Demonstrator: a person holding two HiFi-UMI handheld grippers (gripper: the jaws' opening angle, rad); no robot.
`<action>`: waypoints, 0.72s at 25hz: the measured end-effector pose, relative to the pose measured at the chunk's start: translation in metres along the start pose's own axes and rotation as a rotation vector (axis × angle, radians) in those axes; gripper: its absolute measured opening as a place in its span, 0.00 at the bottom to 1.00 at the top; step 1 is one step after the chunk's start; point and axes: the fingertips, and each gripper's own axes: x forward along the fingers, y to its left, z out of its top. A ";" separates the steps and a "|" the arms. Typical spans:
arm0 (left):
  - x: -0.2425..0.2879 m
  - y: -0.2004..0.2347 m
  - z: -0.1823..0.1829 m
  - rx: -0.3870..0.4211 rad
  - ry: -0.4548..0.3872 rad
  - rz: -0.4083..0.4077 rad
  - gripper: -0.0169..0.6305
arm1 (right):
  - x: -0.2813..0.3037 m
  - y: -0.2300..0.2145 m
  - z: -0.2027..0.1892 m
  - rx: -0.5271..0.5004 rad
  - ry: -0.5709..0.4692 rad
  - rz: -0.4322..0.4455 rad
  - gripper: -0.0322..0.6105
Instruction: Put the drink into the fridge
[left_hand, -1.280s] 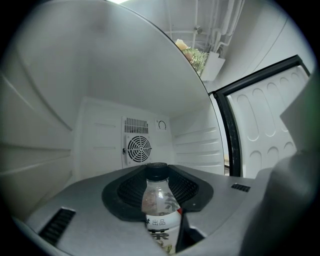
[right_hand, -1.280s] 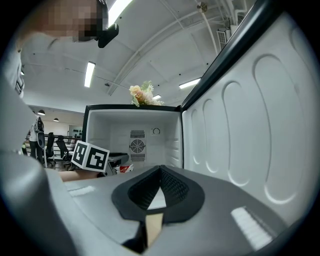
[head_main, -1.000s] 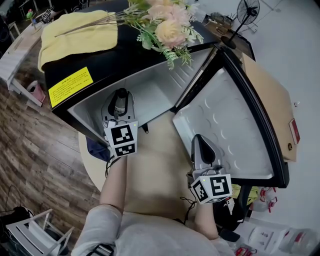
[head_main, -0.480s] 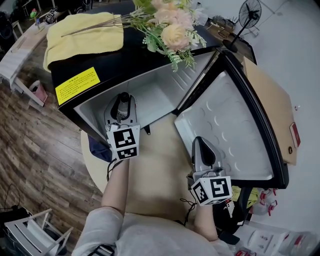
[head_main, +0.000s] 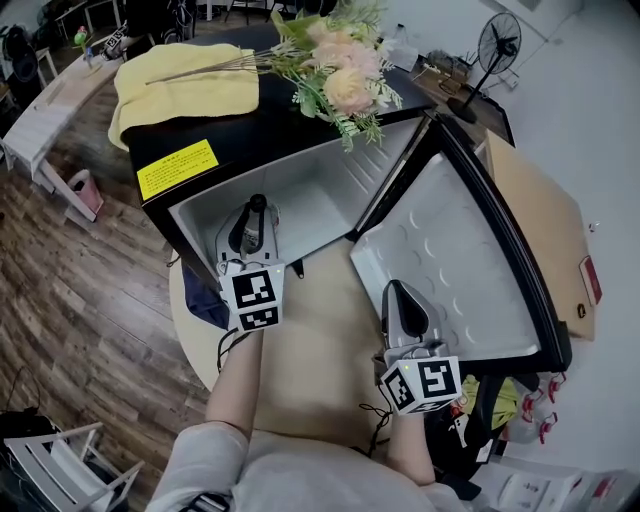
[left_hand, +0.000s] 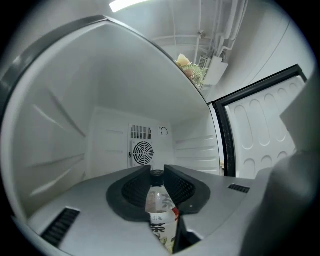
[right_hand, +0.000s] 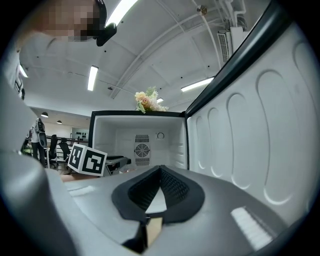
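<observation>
Two tongs work at the open fridge (head_main: 310, 190). The left tongs (left_hand: 157, 169), jaws just closing, clasp the drink bottle (left_hand: 161, 212) upright inside the compartment; whether its base meets the fridge floor is hidden. The right tongs (right_hand: 160, 170) are clenched on nothing, beside the open door (head_main: 455, 265), above the round tabletop (head_main: 310, 330).

Each hand carried a grey moulded tool tapering to a point: the left gripper (head_main: 256, 208) at centre left of the head view, the right gripper (head_main: 398, 292) at lower right. Each bore a white cube (head_main: 252, 297) printed with black square markers. The pads (left_hand: 134, 189) were black and ribbed. A light grey sleeve (head_main: 200, 455) was worn. A thin black cable (head_main: 374, 412) lay by the right wrist.
</observation>
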 end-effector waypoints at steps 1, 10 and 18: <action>-0.003 0.000 0.001 0.002 0.000 0.004 0.15 | 0.000 0.002 0.001 0.000 -0.003 0.006 0.06; -0.040 -0.007 0.012 0.025 -0.004 0.002 0.04 | -0.005 0.019 0.007 0.008 -0.023 0.068 0.06; -0.078 -0.018 0.021 0.029 0.001 -0.017 0.04 | -0.013 0.033 0.013 0.016 -0.048 0.134 0.06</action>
